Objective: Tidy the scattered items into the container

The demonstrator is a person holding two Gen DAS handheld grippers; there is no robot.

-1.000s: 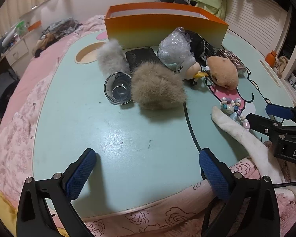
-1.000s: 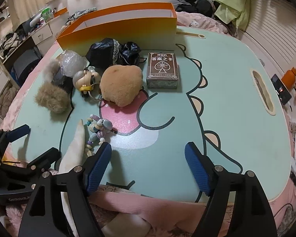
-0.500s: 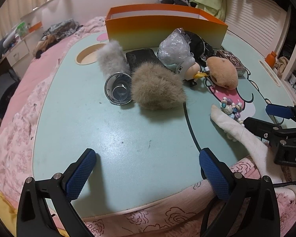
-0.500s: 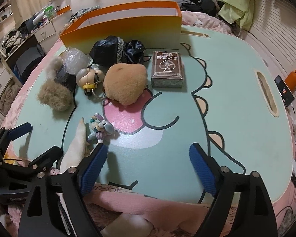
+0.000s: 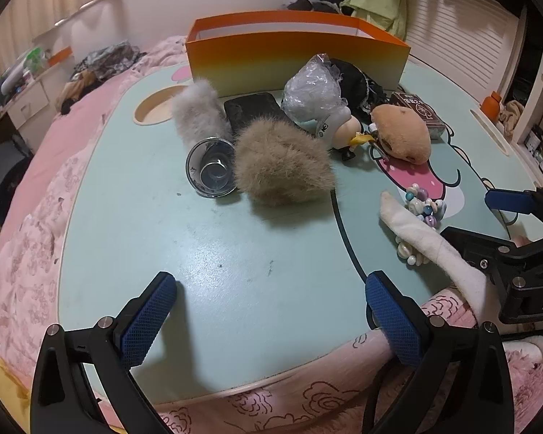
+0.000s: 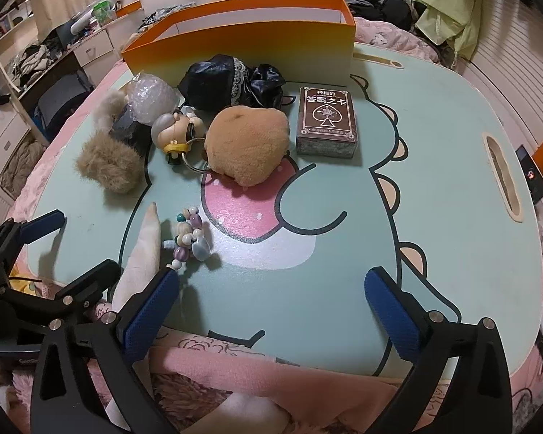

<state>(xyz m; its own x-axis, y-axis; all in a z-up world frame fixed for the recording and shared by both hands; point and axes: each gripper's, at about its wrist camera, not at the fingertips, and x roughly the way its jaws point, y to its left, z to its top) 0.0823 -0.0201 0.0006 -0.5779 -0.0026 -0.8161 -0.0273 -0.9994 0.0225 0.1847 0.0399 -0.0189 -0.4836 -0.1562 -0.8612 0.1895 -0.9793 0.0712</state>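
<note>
Container [image 5: 297,56], the orange box, is seen in the left wrist view at the far edge of the worktop [image 5: 206,253], with the scattered items in front of it: a glass [image 5: 210,171] on its side, a tan fur ball [image 5: 282,164], a grey fur piece [image 5: 199,114]. The left tongs [image 5: 268,320] are held released over bare worktop, nothing between them, as a second ago.

In the right wrist view the container [image 6: 257,41] stands behind a card box [image 6: 326,121], a brown plush [image 6: 248,148] and a bead bracelet [image 6: 192,240]. The right tongs [image 6: 271,313] are opening, wider than a second ago, with nothing between them. The bracelet, nearest the left pad, is judged the likeliest pick; it should be straddled squarely and the white sock [image 6: 141,258] beside it kept clear
</note>
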